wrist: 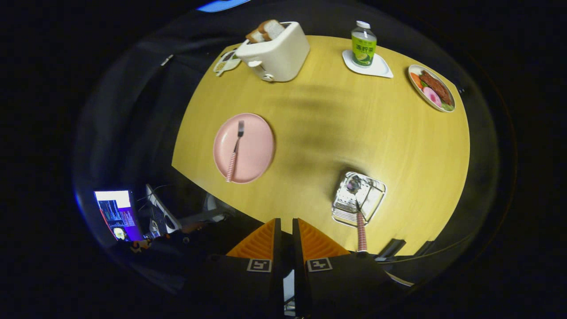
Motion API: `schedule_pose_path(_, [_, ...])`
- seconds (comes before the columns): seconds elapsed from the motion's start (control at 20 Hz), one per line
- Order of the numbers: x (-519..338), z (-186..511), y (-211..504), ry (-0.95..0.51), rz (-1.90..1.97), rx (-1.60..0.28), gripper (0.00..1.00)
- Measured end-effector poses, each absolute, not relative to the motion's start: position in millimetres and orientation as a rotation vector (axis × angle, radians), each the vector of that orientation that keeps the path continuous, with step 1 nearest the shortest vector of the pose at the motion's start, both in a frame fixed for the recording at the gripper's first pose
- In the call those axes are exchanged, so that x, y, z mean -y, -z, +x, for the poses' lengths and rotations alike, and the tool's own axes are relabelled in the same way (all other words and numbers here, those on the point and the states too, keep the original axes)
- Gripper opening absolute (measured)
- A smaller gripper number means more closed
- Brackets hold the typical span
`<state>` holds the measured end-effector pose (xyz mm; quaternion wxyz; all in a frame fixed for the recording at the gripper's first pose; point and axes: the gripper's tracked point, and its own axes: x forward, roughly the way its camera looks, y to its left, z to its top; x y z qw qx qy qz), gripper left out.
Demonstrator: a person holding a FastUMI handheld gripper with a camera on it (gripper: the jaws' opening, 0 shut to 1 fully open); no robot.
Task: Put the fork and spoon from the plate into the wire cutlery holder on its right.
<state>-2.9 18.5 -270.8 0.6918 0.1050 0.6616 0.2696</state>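
A round yellow wooden table point(398, 146) stands in a dark booth; a lit monitor point(117, 215) glows below its near edge.

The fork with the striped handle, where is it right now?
The fork with the striped handle lies on the round pink plate, well ahead of the nearly closed, empty tool, left of the wire cutlery holder and nearer than the white toaster.

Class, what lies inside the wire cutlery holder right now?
One utensil stands in the wire cutlery holder, its striped handle sticking out; its head blurs among the wires. The gripper fingers are nearly closed, empty.
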Motion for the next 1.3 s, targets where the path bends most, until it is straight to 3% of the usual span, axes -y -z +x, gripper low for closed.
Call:
schedule_pose_path(0.35, [-141,0,293,-0.694,0.308,-1.427,0.19])
schedule_pose_path(0.6, [-200,6,345,-0.647,0.297,-1.486,0.20])
schedule_pose_path(0.7, [-216,6,365,-0.620,0.294,-1.519,0.28])
schedule_pose_path(1.3, [-252,3,437,-0.495,0.205,-1.589,0.29])
